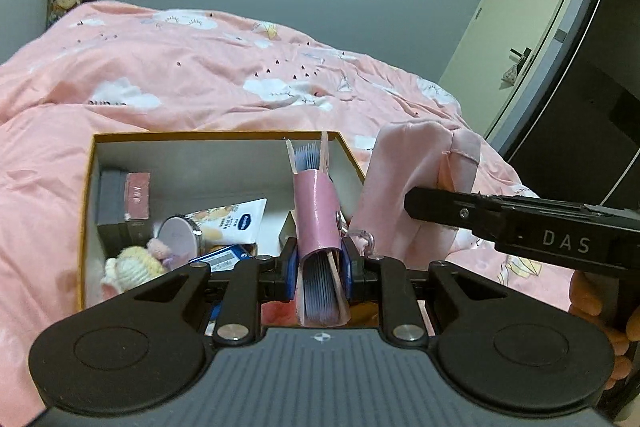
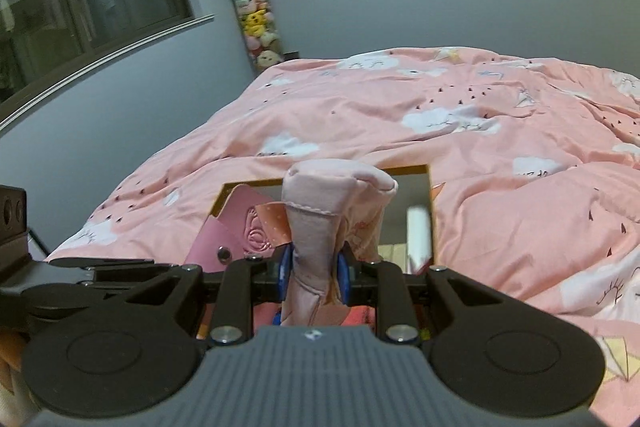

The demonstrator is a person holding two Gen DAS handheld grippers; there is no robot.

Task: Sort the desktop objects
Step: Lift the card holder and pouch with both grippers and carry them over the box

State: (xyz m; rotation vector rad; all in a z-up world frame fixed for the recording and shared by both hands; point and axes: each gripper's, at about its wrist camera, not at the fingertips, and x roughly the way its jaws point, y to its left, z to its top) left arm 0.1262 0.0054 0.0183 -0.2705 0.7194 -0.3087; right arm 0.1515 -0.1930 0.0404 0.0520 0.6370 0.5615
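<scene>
A pink notebook with a snap strap stands on edge between the blue pads of my left gripper, which is shut on it; its pages face the camera. It hangs over an open white box with a golden rim that lies on the bed. My right gripper is shut on a bunched pale pink cloth item, held above the same box. In the left wrist view that cloth and the right gripper's black body sit just right of the notebook. The notebook's cover shows left of the cloth.
The box holds a dark box, a red box, a round tin, a knitted doll, a white tube and a blue card. A pink duvet surrounds it. A door is at right.
</scene>
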